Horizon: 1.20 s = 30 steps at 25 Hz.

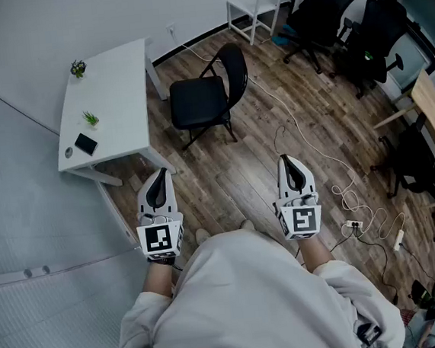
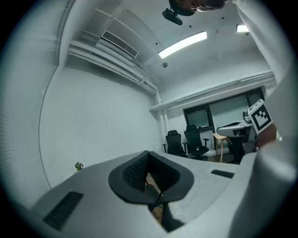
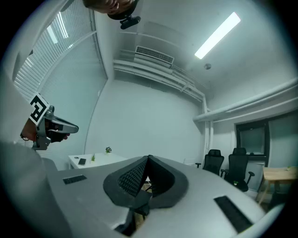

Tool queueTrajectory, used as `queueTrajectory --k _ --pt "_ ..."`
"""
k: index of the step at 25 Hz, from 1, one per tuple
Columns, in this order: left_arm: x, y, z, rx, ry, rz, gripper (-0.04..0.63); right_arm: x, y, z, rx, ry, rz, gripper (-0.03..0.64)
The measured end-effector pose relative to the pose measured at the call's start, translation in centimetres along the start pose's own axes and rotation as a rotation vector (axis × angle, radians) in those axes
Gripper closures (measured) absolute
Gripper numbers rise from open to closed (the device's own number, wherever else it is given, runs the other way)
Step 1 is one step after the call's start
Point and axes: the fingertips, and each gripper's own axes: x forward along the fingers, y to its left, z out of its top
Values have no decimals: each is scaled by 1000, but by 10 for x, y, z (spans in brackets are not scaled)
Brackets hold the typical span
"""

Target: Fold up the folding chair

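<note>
Only one folding chair (image 1: pixel 206 98) in there: black, unfolded, standing on the wood floor (image 1: pixel 234 183) just beside the right edge of the white tabletop (image 1: pixel 117 87). The left gripper (image 1: pixel 158 173) and right gripper (image 1: pixel 285 158) were both pressed together with nothing in them, well short of the chair with bare floor between. The tabletop had two small plants (image 1: pixel 78 68) (image 1: pixel 90 118) and one phone (image 1: pixel 86 144). Two black office chairs (image 1: pixel 323 2) sat in the far corner, and a white cable (image 1: pixel 306 138) snaked across the floor to the chair's right.
</note>
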Motion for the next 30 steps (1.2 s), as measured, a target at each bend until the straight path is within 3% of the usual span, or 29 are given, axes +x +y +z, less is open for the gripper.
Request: queueTrajectory --k 16,17,18,19,20,22,24,30 --pt "-4 4 -10 -20 2 -15 586 -5 4 1 -5 -10 -9 598" --pt "-5 4 -11 -28 -4 -20 582 -5 3 1 -3 -20 -4 597" --pt "-5 4 -11 -37 -10 -23 529 -5 3 3 -4 -29 1 592" --pt "-5 4 -11 -45 -15 -24 421 -5 2 5 -7 -38 6 498" --pt "-5 6 -11 -51 -18 -21 357 -4 1 7 -10 -46 9 352" --pt "-6 11 -11 -53 -25 -5 241 -5 -3 14 -19 -66 -4 257" --pt "-7 14 -9 -47 -32 5 204 -8 -9 17 -24 -83 -20 221" --pt "2 10 -19 -42 5 12 201 -12 -23 3 -16 -74 -36 221"
